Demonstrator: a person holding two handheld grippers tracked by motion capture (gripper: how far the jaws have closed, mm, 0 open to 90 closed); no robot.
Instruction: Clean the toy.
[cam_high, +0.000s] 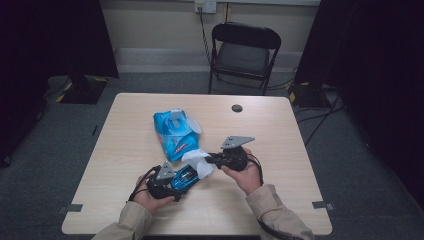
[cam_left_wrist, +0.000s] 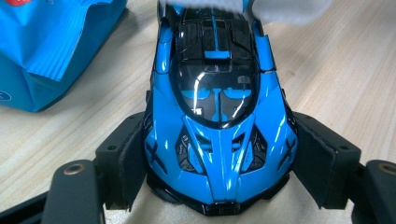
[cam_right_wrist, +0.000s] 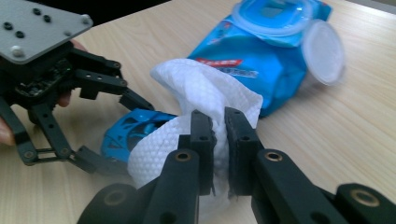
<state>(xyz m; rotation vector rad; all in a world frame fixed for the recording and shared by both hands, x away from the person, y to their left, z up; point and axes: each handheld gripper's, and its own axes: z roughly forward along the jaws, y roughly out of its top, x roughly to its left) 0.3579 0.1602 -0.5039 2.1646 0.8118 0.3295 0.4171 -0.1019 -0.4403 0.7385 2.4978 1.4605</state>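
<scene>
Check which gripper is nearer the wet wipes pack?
Right. The right gripper, shut on a white wipe, sits just below the wet wipes pack; the left gripper, clamping the blue toy car, is farther toward the person.

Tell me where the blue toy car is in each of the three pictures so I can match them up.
High view: the toy car sits low, left of centre, in the left tool.
Left gripper view: it sits centre frame, nose toward the camera, clamped between the black jaws.
Right gripper view: lower left, half covered by the white wipe.
Shared landmark: the blue wipes pack.
</scene>
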